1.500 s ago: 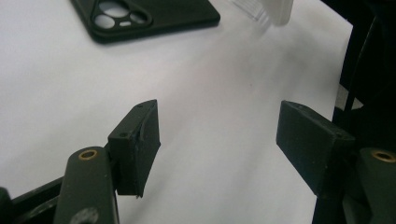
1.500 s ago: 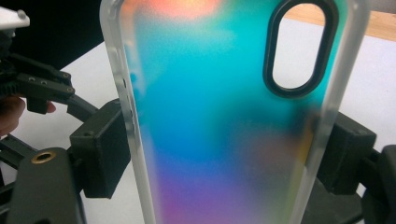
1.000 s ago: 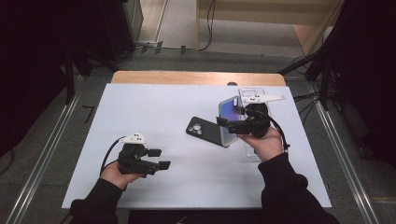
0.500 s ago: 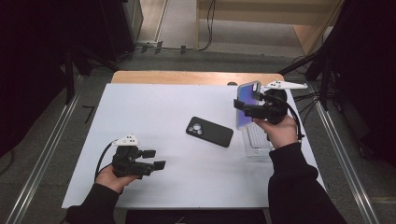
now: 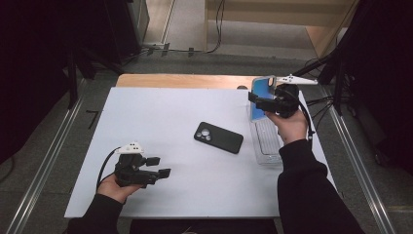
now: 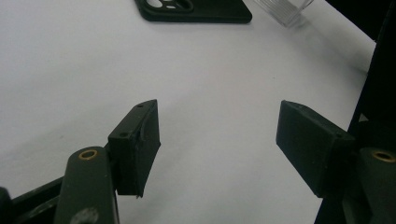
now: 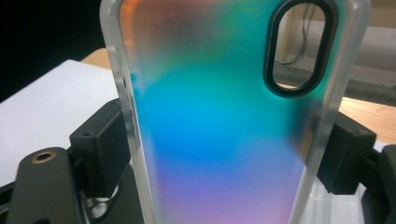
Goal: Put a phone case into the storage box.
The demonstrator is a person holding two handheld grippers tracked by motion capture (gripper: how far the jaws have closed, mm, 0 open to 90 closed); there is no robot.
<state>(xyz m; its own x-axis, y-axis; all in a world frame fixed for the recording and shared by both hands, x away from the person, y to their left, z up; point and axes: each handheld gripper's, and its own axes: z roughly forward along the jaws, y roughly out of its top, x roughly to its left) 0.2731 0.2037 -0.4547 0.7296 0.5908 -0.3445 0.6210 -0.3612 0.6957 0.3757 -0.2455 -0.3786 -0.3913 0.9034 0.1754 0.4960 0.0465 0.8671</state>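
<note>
Now my right gripper [image 5: 263, 100] is clamped on the long edges of an iridescent phone case [image 7: 224, 116], lifted at the table's far right above a clear tray [image 5: 267, 141]. My left gripper [image 6: 217, 140] rests near-left, jaws wide, empty; a black phone [image 5: 218, 137] lies mid-table.

A black phone [image 5: 218, 137] lies flat on the white table [image 5: 160, 117]. Right of it the right gripper [image 5: 263, 100] holds an iridescent phone case [image 5: 260, 95] upright above a clear tray [image 5: 265, 141]. Near-left of the phone, the left gripper [image 5: 158, 167] rests with jaws parted.
</note>
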